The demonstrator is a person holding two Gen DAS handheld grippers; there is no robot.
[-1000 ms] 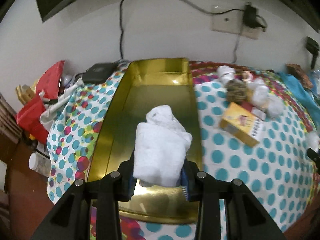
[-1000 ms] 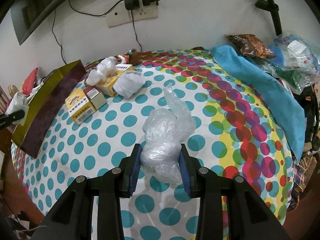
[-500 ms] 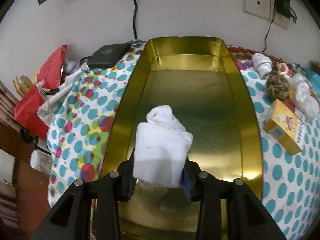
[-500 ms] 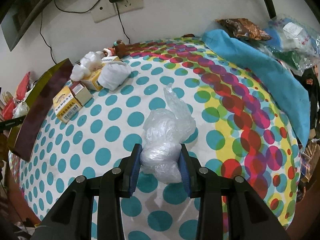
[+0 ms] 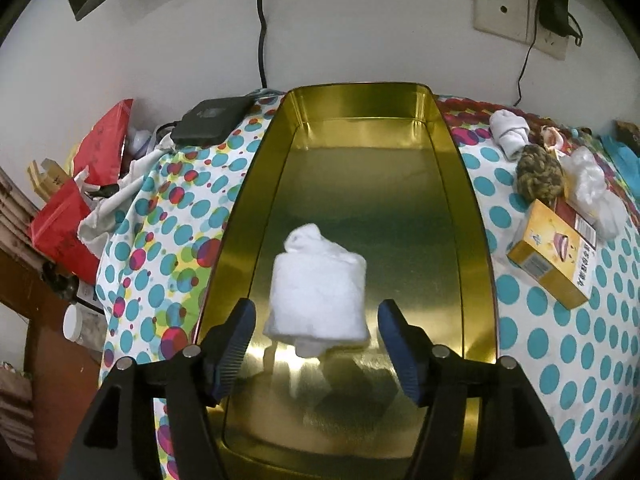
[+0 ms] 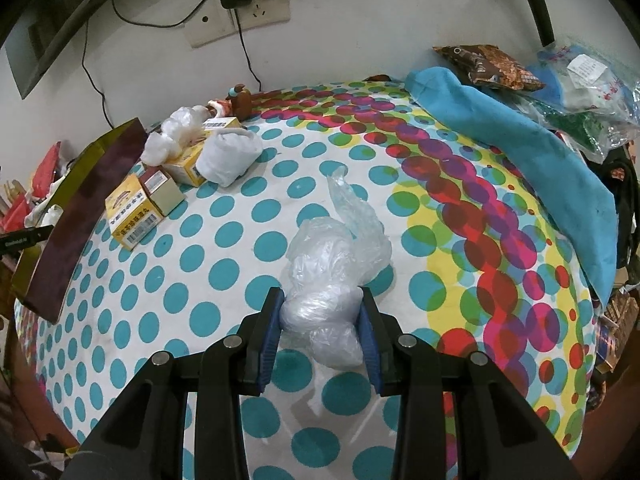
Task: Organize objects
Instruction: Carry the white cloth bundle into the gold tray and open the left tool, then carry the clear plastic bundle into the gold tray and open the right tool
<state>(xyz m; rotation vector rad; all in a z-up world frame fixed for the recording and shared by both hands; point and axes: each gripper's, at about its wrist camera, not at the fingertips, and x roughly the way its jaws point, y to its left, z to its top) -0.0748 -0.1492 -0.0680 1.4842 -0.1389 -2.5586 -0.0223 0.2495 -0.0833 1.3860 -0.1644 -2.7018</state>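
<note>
Spreading across the table, the dotted cloth (image 6: 248, 248) is loose fabric, so anything dragged over it is likely to ruck it; lifting is judged safer than sliding. On its left side the gold tray (image 5: 472, 216) is seen, a rigid, shiny metal tin with upright walls; its smooth floor is expected to let light things skid. Over the tray floor the white roll (image 5: 318, 294), which looks like a rolled cloth or sock, is seen between the fingers of the left gripper (image 5: 316, 340), whose jaws have just been opening: they stand wide, with a clear gap on both sides of the roll, so nothing is held. Whether the roll already rests on the tray or is a little above it cannot be told. It is judged soft, light and unbreakable, best pinched across its middle where the folds are thickest. In the right gripper (image 6: 322, 326) a crumpled plastic bag (image 6: 332, 280) is clamped across its lower knot, with the jaws closed narrowly on it above the cloth. The bag is judged very light, slippery and springy, so a grip on the dense bunched part is preferred to the loose tail. Near the tray, the yellow box (image 6: 132, 212) is stiff and can be taken by its flat sides.
</note>
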